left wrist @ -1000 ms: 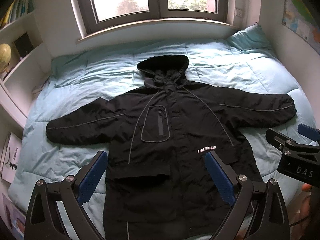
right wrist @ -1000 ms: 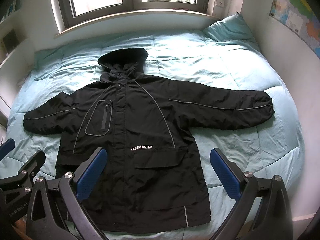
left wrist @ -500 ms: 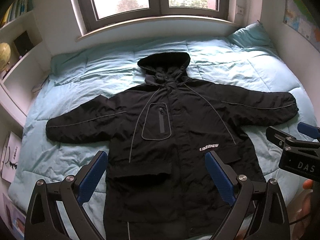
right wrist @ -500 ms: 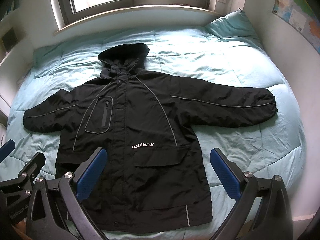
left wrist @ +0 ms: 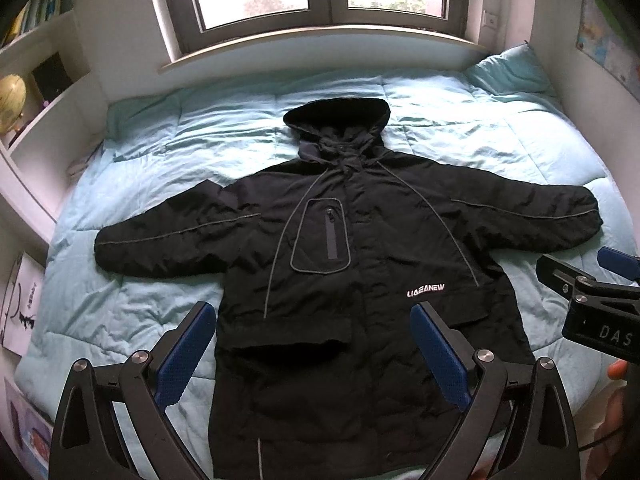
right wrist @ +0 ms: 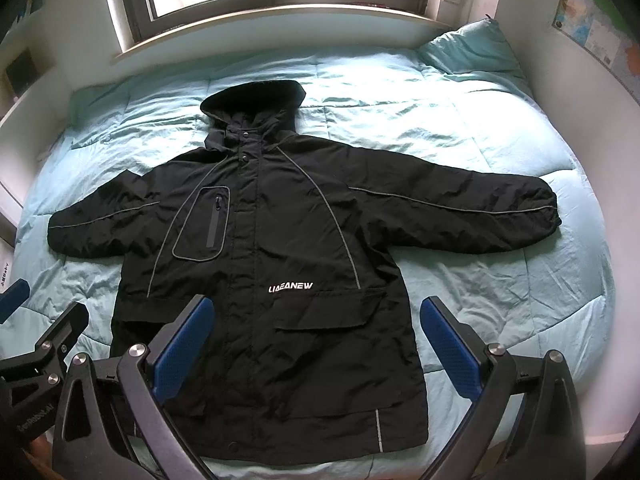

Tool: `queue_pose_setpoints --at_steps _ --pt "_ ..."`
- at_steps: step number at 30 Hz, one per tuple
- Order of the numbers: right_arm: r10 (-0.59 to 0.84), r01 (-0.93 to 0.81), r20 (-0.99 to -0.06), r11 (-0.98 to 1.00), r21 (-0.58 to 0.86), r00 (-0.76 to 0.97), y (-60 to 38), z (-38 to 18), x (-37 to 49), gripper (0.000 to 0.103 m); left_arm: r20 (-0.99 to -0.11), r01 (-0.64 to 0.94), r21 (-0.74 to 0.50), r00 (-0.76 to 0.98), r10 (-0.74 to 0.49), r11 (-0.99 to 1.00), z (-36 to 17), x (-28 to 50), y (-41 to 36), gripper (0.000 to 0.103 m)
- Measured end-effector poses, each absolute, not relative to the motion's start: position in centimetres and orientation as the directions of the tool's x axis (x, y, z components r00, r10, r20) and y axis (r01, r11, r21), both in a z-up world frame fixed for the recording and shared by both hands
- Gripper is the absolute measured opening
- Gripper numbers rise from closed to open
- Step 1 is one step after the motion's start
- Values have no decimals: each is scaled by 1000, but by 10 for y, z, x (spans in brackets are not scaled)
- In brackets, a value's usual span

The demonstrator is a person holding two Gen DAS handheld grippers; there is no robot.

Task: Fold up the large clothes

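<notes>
A large black hooded jacket (left wrist: 352,264) lies flat, front up, on a light blue bed, both sleeves spread out sideways and the hood toward the window; it also shows in the right wrist view (right wrist: 272,256). My left gripper (left wrist: 314,320) is open and empty, held above the jacket's lower left part. My right gripper (right wrist: 316,316) is open and empty above the lower right part near the hem. The right gripper also shows at the right edge of the left wrist view (left wrist: 576,276). The left gripper shows at the left edge of the right wrist view (right wrist: 36,312).
The bed's blue quilt (left wrist: 168,320) fills the alcove under a window sill (left wrist: 320,40). A blue pillow (right wrist: 472,50) lies at the far right corner. White shelves with a globe (left wrist: 12,100) stand on the left. A wall with a map (right wrist: 600,40) bounds the right.
Both grippers have moved slightly forward and down toward the jacket. The jacket has not moved and both grippers stay open.
</notes>
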State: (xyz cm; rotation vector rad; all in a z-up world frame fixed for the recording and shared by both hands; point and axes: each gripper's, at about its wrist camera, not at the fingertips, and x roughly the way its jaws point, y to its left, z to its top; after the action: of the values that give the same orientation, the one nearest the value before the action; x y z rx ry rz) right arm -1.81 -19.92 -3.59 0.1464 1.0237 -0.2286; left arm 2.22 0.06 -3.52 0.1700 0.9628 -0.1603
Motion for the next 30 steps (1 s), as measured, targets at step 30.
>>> queue_pose_setpoints --at_steps 30 --pt "-177 358 -846 933 17 503 -269 -41 -3 103 -834 318 27 530 -154 948 -45 66 -64 98"
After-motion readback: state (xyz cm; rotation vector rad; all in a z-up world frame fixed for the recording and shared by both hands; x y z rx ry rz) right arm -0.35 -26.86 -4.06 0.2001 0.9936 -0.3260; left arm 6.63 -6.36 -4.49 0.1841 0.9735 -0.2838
